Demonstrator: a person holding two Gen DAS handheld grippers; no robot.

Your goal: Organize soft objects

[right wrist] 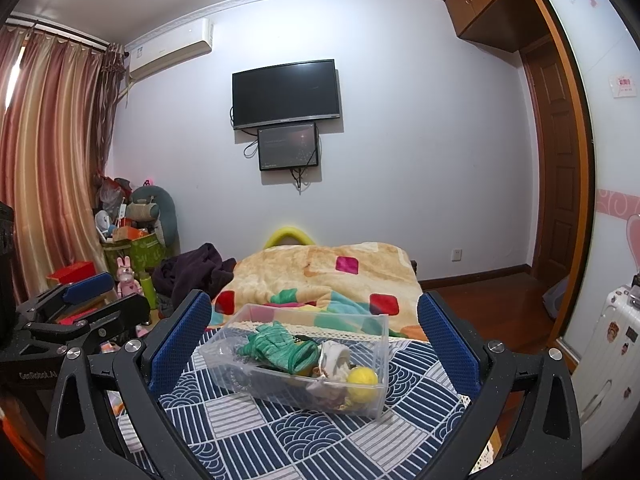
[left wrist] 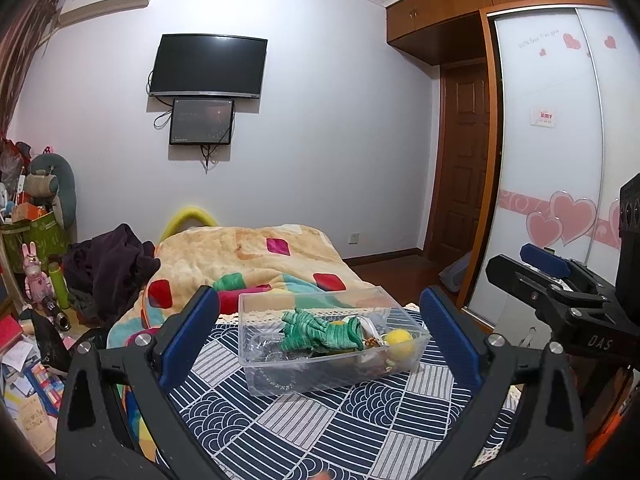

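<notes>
My left claw [left wrist: 320, 320] and right claw [right wrist: 314, 328] hang spread, empty; between them a clear plastic bin [right wrist: 372, 396] holds knitted green cloth [right wrist: 280, 346], yellow ball [right wrist: 362, 380]; patterned quilt [right wrist: 280, 432] beneath.

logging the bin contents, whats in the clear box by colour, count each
green: 1, knitted cloth
yellow: 1, ball
white: 1, soft piece
dark: 1, beaded piece, partly hidden
total: 4 seen in the clear box; small bits underneath are too cluttered to count
</notes>
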